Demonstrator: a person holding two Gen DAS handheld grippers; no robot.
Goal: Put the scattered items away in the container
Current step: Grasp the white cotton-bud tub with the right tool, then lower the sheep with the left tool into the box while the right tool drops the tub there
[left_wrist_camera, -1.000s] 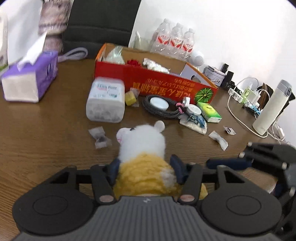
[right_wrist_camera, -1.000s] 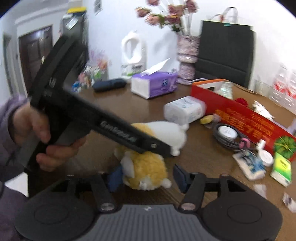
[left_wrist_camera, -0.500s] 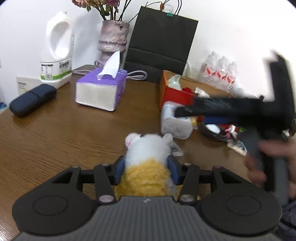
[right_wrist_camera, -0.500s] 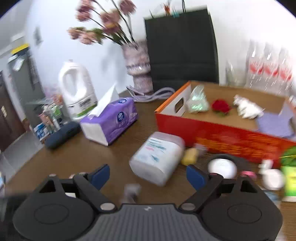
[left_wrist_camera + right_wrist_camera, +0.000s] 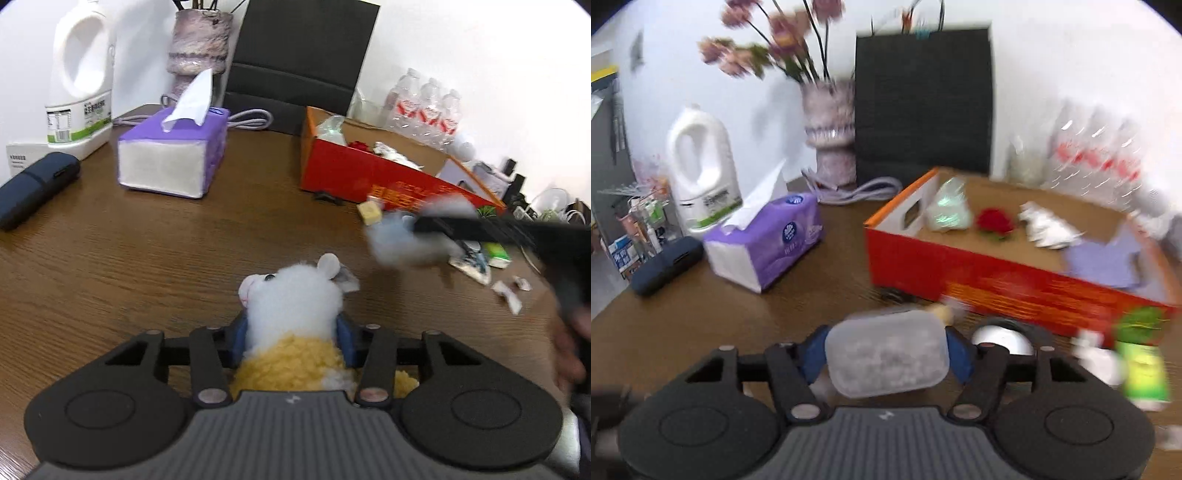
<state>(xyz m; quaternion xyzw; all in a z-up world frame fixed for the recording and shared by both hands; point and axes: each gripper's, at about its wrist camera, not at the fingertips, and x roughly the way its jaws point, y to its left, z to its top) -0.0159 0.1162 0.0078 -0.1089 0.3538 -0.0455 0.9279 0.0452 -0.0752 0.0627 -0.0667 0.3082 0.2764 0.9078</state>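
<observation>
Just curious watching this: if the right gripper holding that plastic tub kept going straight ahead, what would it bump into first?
Probably the red cardboard box. The right gripper points at its near wall, though blur makes depth uncertain.

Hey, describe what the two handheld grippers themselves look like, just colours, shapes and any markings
Both match: the left gripper and right gripper have a ribbed grey body with a small white logo, flanked by black rounded housings with circular recesses. Black linkage bars with metallic pivot pins lead to blue-padded fingers. No cables or sleeves are visible.

plush hamster (image 5: 295,317), tub (image 5: 886,358), red box (image 5: 997,273)
</observation>
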